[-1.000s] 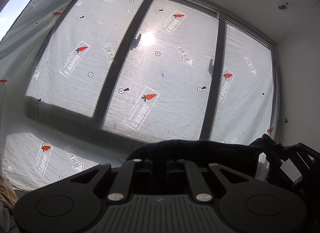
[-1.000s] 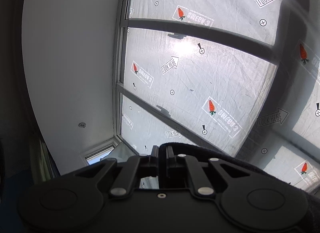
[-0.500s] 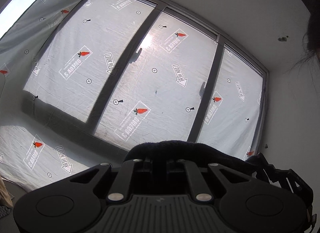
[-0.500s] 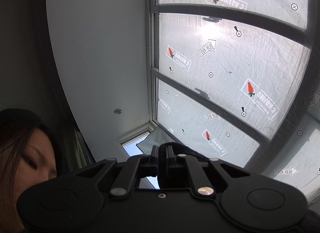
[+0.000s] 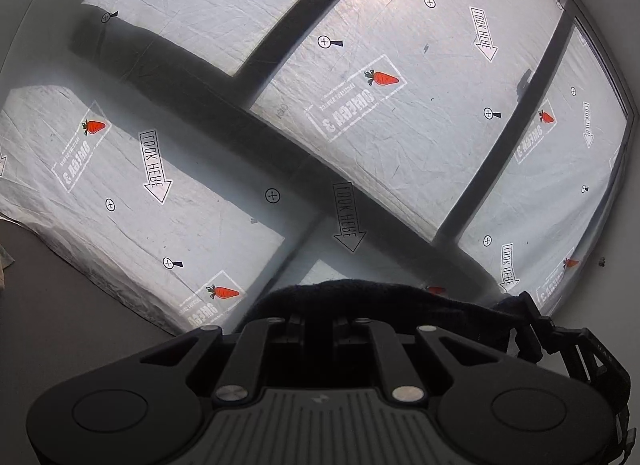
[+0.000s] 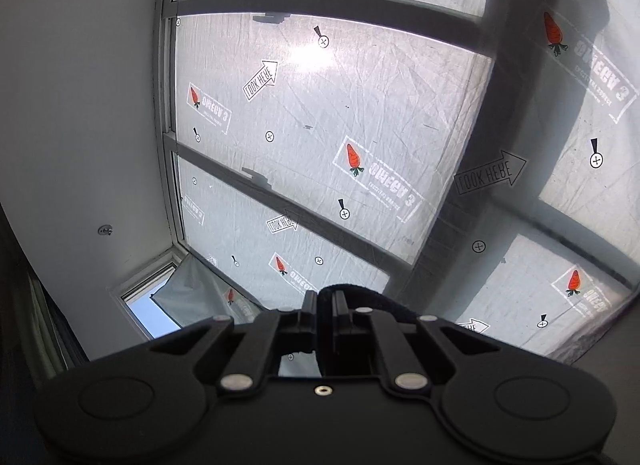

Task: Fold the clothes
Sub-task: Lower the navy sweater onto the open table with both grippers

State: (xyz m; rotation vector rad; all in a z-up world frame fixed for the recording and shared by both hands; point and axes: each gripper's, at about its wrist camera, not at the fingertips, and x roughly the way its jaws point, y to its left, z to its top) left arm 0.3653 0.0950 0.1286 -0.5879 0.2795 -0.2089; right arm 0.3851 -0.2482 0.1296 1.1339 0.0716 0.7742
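A dark garment (image 5: 360,297) is pinched in my left gripper (image 5: 318,323); its edge bulges above the shut fingers and stretches off to the right. In the right wrist view the same dark garment (image 6: 372,297) is pinched in my right gripper (image 6: 325,305) and arches to the right. Both grippers are raised and point up at the window. The other gripper (image 5: 560,345) shows at the right edge of the left wrist view. Most of the garment is hidden below the gripper bodies.
A large window covered with white printed film (image 5: 360,105) with dark frame bars (image 5: 500,153) fills both views. A white wall (image 6: 80,105) and a small open window corner (image 6: 148,305) are at the left in the right wrist view.
Both grippers have tilted and swung, so the window has shifted in both views. The person's face, seen half a second ago in the right wrist view, is out of view. Both grips are unchanged.
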